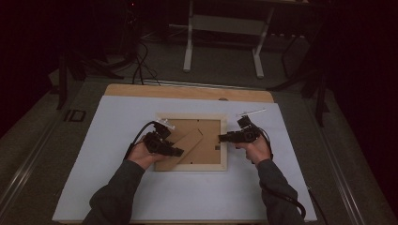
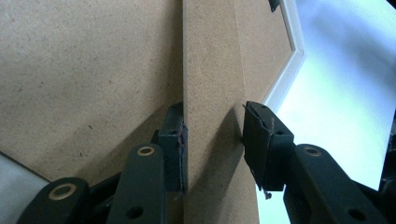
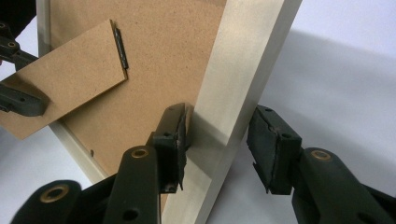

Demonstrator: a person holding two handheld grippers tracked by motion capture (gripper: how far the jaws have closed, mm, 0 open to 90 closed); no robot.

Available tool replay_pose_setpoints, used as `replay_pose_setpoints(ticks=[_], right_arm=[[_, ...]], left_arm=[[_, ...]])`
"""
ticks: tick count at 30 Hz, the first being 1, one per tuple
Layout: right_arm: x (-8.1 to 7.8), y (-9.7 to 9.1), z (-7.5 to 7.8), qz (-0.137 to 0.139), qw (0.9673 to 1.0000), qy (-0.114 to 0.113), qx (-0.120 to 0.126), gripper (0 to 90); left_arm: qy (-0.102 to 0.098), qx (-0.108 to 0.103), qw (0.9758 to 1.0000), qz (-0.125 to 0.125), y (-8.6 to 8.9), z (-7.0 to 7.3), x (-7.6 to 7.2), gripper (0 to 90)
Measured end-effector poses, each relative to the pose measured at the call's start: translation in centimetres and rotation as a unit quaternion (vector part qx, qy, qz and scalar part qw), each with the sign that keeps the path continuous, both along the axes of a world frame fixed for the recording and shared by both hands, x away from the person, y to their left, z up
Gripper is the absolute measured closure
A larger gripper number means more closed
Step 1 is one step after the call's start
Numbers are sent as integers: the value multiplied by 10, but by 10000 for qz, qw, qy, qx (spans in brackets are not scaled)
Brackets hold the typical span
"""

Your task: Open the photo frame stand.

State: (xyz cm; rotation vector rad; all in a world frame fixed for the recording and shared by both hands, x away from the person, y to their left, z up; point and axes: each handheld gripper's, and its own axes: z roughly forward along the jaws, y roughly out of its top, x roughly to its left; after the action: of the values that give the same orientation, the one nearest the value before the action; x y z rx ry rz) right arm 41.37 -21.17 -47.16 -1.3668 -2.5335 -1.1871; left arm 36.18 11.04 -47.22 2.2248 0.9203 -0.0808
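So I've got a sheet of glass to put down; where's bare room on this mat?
The white mat is bare along its near edge between the sleeves and on its far-left part. The middle is crowded: the pale wooden picture frame lies face-down with both grippers on it.

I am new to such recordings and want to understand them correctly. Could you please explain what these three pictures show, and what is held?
There is no robot here. A person holds a black two-jaw left gripper and right gripper, one in each hand.

The high view looks down from above the person's side of the table. Each of the other two pictures comes from a camera riding on one gripper, looking along its jaws.

On a white sheet lies a pale picture frame, back side up, with a brown fold-out stand.

The left gripper's jaws sit on either side of the stand. The pads look very close to its edges, but I cannot tell whether they press on it. The right gripper's jaws sit on either side of the frame's side bar, with a gap at the outer pad, so it is open.
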Motion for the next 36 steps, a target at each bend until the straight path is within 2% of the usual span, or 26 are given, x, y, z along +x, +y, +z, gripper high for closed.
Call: replay_pose_setpoints(ticks=[18,27,31,36], right_arm=[[-7,-8,13,-184,9988,-458,72,601],[-11,-13,22,-196,9974,-676,148,618],[-13,-14,25,-184,9967,-778,145,623],[-16,-14,28,-169,9957,-908,82,624]], left_arm=[[-364,116,9993,-10,-9,11,3,684],[-528,277,9982,-38,-13,15,4,709],[-604,393,9974,-20,-15,16,5,713],[-646,438,9969,24,-17,17,7,716]])
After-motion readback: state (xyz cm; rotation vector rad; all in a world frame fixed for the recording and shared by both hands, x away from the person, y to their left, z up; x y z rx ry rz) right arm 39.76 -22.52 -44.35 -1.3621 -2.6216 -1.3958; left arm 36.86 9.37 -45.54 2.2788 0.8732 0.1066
